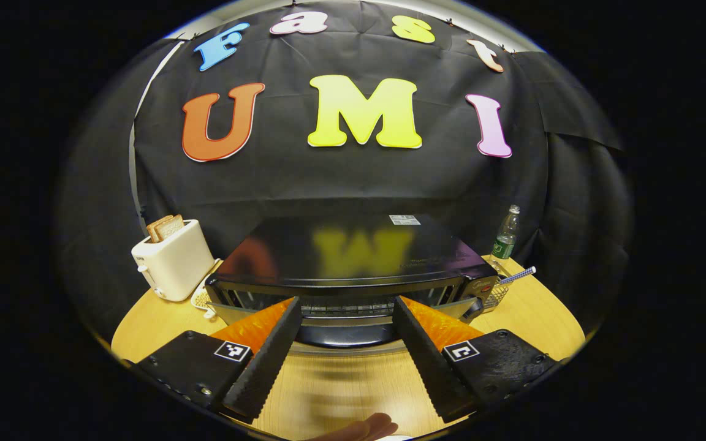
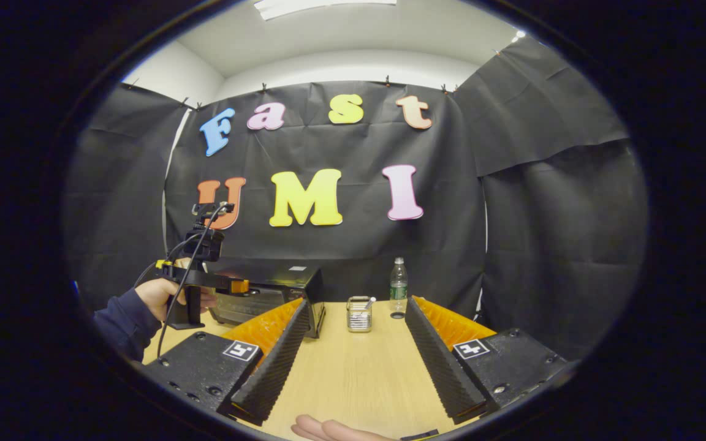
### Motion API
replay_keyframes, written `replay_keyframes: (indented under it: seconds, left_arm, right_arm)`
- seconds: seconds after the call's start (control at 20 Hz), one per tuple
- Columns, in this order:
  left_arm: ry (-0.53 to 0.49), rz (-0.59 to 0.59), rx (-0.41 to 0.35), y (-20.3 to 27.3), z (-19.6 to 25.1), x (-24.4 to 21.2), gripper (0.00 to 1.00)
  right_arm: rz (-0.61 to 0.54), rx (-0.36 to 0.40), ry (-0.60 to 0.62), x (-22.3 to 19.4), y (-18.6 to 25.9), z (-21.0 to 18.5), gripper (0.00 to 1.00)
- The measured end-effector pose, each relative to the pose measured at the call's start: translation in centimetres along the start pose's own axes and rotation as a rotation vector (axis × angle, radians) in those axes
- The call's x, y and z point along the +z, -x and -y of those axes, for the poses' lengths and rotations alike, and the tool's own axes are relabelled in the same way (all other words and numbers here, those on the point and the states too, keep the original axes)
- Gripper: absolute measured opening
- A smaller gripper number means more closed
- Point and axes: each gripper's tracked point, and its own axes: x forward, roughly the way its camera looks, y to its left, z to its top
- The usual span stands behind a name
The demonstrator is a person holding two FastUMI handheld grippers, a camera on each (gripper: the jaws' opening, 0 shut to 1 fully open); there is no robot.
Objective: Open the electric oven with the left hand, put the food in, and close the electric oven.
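Observation:
The black electric oven (image 1: 353, 251) stands straight ahead of my left gripper (image 1: 345, 303). Its door (image 1: 341, 334) leans out a little at the top, and a wire rack shows through the gap. My left gripper is open, its fingers spread to either side of the door's top edge without pressing on it. In the right gripper view the oven (image 2: 279, 288) is at the left, and a hand holds the left gripper (image 2: 239, 286) at its front. My right gripper (image 2: 358, 301) is open over the bare table with nothing in it. Toast slices (image 1: 166, 228) stick out of a white toaster (image 1: 172, 260).
On the round wooden table (image 2: 353, 367), a wire-mesh holder (image 2: 359, 313) with a striped stick and a green-labelled bottle (image 2: 398, 288) stand right of the oven. The toaster is to the oven's left. A person's fingers (image 2: 328, 430) show at the bottom edge.

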Motion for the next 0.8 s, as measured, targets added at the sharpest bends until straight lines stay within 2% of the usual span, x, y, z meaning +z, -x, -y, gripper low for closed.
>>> replay_keyframes:
  seconds: [0.1,0.15,0.3,0.35,0.8]
  left_arm:
    - [-0.001,0.005,-0.003,1.1,0.0,-0.7,0.99]
    - [0.006,0.007,-0.003,1.6,0.0,-1.4,0.99]
    - [0.029,0.008,-0.011,3.4,0.2,-3.0,0.99]
    - [0.045,0.003,-0.014,3.9,0.3,-3.8,0.99]
    - [0.113,-0.053,-0.049,7.0,0.6,-11.0,0.95]
  right_arm:
    - [-0.01,0.007,0.004,-0.4,0.2,-0.3,0.99]
    - [-0.017,0.008,0.003,-0.6,0.1,-0.4,0.96]
    - [-0.033,0.014,0.002,-1.2,0.2,-0.6,0.99]
    - [-0.037,0.014,0.002,-1.4,0.2,-0.6,0.96]
    - [-0.122,0.051,-0.004,-4.6,-0.3,-2.5,0.98]
